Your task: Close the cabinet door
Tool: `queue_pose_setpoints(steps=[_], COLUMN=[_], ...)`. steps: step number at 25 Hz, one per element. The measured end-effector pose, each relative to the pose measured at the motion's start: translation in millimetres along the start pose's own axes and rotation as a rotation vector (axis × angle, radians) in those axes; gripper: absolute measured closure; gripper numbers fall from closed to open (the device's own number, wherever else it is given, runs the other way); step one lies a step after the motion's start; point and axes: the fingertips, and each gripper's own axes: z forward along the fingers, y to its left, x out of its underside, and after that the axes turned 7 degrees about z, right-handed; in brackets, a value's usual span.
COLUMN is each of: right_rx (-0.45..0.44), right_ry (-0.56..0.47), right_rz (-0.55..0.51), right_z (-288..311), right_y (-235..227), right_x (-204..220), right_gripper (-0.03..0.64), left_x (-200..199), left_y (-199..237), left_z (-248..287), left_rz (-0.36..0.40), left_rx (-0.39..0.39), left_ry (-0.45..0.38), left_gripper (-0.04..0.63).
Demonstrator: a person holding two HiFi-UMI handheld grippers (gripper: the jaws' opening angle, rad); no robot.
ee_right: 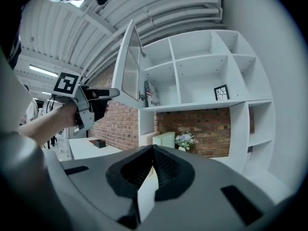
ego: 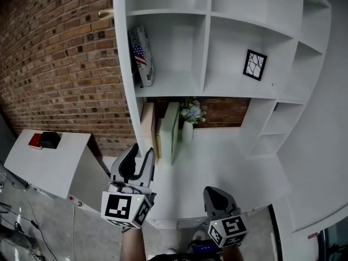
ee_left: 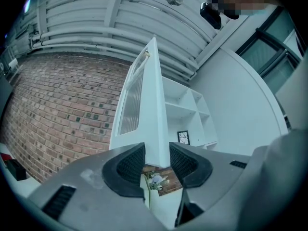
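Cannot see the face of the door [ego: 122, 64] in the head view, only its edge, cut off at the top. Lose its lower corner between the pads of the left gripper [ee_left: 156, 155]; catch only a bit of the flowers [ee_left: 156, 179] below. Cannot read the print on the box [ego: 141, 56] nor tell the motif in the frame [ego: 254, 64]. Cannot name the red and black things [ego: 44, 140] on the side table [ego: 60, 167]: too small. Find the shelves [ego: 239, 15] cut off at top and right.
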Motion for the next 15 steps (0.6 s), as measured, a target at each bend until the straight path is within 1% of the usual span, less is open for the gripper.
queue_pose_setpoints(steps=[5,11,15], right_rx=[0.026,0.025,0.023], right_ry=[0.004,0.012,0.013], right_rz=[0.015,0.013,0.012], right_z=[-6.5,-3.9,-1.1], right_y=[-13.0,-19.9,-24.0], right_x=[0.8,0.1,-4.0], right_gripper=[0.615,0.615,0.615], left_x=[1.2,2.0,2.3], left_y=[-8.0,-13.8,-18.6], left_z=[7.7,14.9,19.6], left_rz=[-0.014,-0.004,-0.001], left_rx=[-0.008,0.007,0.006], left_ry=[0.000,-0.011,0.001], left_gripper=[0.440,0.434,0.428])
